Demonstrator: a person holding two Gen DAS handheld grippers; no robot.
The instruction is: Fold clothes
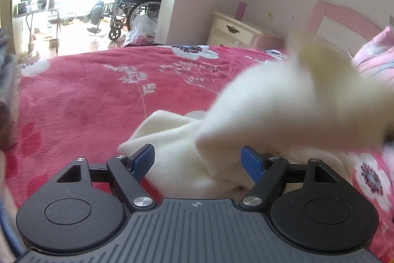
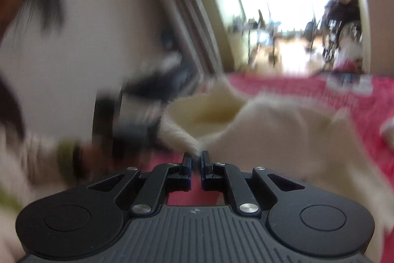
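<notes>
A cream fleece garment [image 1: 246,120] lies partly on the pink floral bedspread [image 1: 86,95] and is partly lifted to the right, blurred by motion. My left gripper [image 1: 198,162] is open, its blue pads on either side of a cloth fold, not closed on it. In the right wrist view my right gripper [image 2: 196,158] is shut on an edge of the cream garment [image 2: 270,130], which hangs from it over the bed. The left gripper [image 2: 147,110] shows blurred to its left, beside the cloth.
A cream nightstand [image 1: 241,31] and a pink headboard [image 1: 344,19] stand beyond the bed. A wheelchair [image 1: 133,9] stands in the bright room behind. Pink pillows [image 1: 374,58] lie at far right. Grey cloth [image 1: 7,80] is at the left edge. The person [image 2: 37,65] is close on the left.
</notes>
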